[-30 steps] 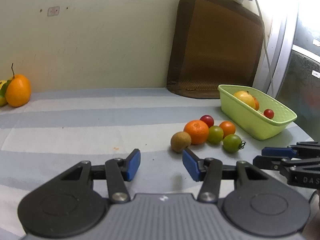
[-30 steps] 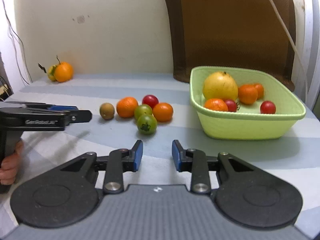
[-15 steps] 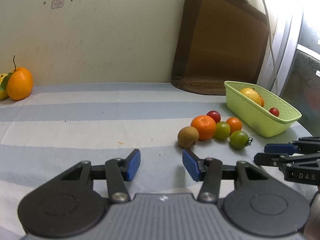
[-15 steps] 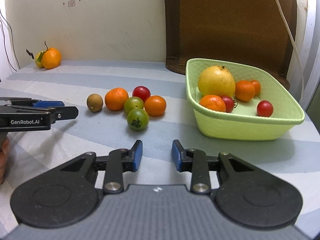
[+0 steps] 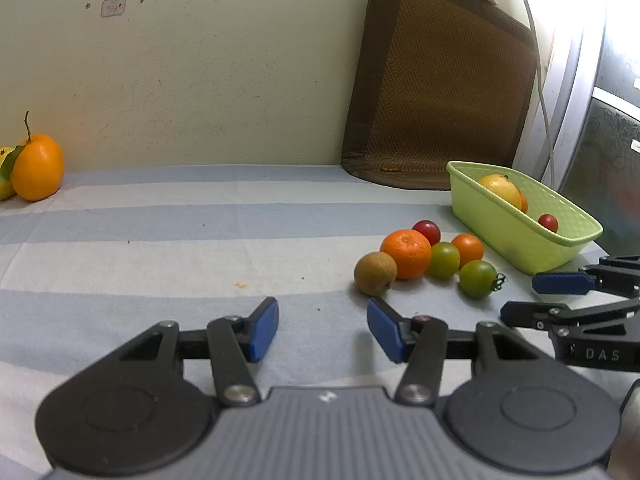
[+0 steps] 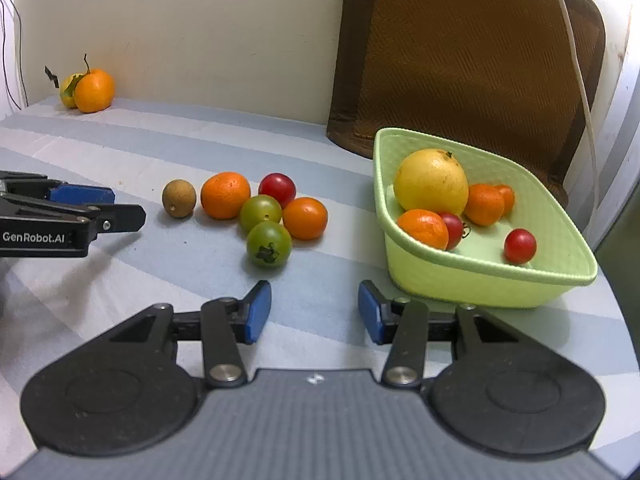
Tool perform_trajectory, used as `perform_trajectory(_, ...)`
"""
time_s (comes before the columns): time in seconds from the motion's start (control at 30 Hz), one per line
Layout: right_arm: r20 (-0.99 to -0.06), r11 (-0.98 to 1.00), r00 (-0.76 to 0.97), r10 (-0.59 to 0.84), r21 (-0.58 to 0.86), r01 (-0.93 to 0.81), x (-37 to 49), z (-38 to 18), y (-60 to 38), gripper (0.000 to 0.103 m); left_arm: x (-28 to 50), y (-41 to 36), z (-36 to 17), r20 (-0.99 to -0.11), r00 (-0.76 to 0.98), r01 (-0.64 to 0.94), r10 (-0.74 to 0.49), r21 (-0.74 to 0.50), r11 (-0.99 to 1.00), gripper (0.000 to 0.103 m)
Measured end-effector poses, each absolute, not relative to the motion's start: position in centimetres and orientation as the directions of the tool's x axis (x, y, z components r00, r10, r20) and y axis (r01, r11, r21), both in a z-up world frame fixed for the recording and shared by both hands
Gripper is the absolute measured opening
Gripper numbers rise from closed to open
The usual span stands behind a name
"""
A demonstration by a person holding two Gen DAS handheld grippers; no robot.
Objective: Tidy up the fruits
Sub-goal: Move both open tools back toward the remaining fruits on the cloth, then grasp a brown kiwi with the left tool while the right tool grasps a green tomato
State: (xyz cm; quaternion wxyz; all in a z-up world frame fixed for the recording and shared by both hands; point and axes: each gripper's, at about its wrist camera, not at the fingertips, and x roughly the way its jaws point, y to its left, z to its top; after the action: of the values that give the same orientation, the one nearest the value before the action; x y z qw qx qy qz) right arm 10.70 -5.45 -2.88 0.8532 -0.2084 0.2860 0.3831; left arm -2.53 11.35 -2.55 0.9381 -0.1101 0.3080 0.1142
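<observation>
A: Right, quick pass. Right tool (image 6: pixel 315 312): jaws have just been opening, nothing between them, blue pads clear of everything. Left tool (image 5: pixel 323 330) also stands apart and empty, idle over the striped cloth-covered bench (image 5: pixel 160 240).

B: Where's the fruit?

A: Loose cluster just ahead of the right tool, slightly to its left: dark green tomato with a stem scar (image 6: pixel 268 244) nearest, then a paler green tomato (image 6: pixel 261 212), a smooth orange tomato (image 6: pixel 305 218), a red cherry tomato (image 6: pixel 277 189), a dimpled orange mandarin (image 6: pixel 225 195) and a small brown round fruit (image 6: pixel 179 198) at the far left end. Light green plastic basket (image 6: pixel 480 280) sits ahead-right of the tool, already holding a big yellow fruit, mandarins and red tomatoes.

B: Step in hand?

A: Looks like reaching for the next piece, probably the dark green tomato since it's closest and stands a bit free of the others.

B: Tips?

A: Come down with the pads either side of it, centred, so no neighbour gets nudged; they're round and would likely roll. Close gently, soft skin. Lift clear over the basket rim, then release low into the bare patch of basket floor.
</observation>
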Motion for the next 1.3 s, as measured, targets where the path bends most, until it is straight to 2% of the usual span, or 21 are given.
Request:
perform_trajectory(0.47, -0.647, 0.624, 0.545, 0.533, -0.135, -0.770, 10.5, -2.8, -5.4, 0.051, -2.6, 11.3, -2.6, -0.599, 0.789, -0.275, 0.138, -0.142, 0.951, 0.051)
perform_trajectory(0.63, -0.631, 0.602, 0.463, 0.622, 0.008, -0.799, 10.7, -3.2, -7.2, 0.052, -2.7, 11.3, -2.0, -0.569, 0.817, -0.217, 0.093, -0.154, 0.964, 0.052)
perform_trajectory(0.87, -0.594, 0.582, 0.466, 0.656, 0.006, -0.813, 11.2, -3.2, -7.0, 0.054, 0.3, 10.1, -1.5, -0.580, 0.811, -0.135, 0.070, -0.069, 0.988, 0.052)
perform_trajectory(0.97, -0.592, 0.578, 0.457, 0.664, 0.019, -0.816, 11.9, -3.2, -6.2, 0.054, 1.7, 9.6, -2.0, -0.607, 0.792, -0.112, 0.064, -0.041, 0.993, 0.047)
perform_trajectory(1.1, -0.595, 0.556, 0.426, 0.681, 0.042, -0.830, 12.1, -3.5, -5.3, 0.054, 2.1, 9.5, -2.6, -0.621, 0.781, -0.116, 0.067, -0.039, 0.993, 0.028)
perform_trajectory(1.2, -0.590, 0.540, 0.414, 0.693, 0.044, -0.840, 12.1, -3.7, -4.6, 0.054, 1.7, 9.7, -2.7, -0.617, 0.785, -0.118, 0.055, -0.062, 0.991, 0.028)
perform_trajectory(1.27, -0.583, 0.528, 0.411, 0.701, 0.036, -0.849, 11.9, -3.9, -4.4, 0.044, 1.2, 9.5, -2.6, -0.617, 0.785, -0.120, 0.053, -0.068, 0.990, 0.027)
perform_trajectory(1.3, -0.583, 0.525, 0.412, 0.700, 0.029, -0.851, 11.7, -3.9, -4.4, 0.030, 0.9, 9.4, -2.6, -0.618, 0.785, -0.117, 0.045, -0.076, 0.990, 0.027)
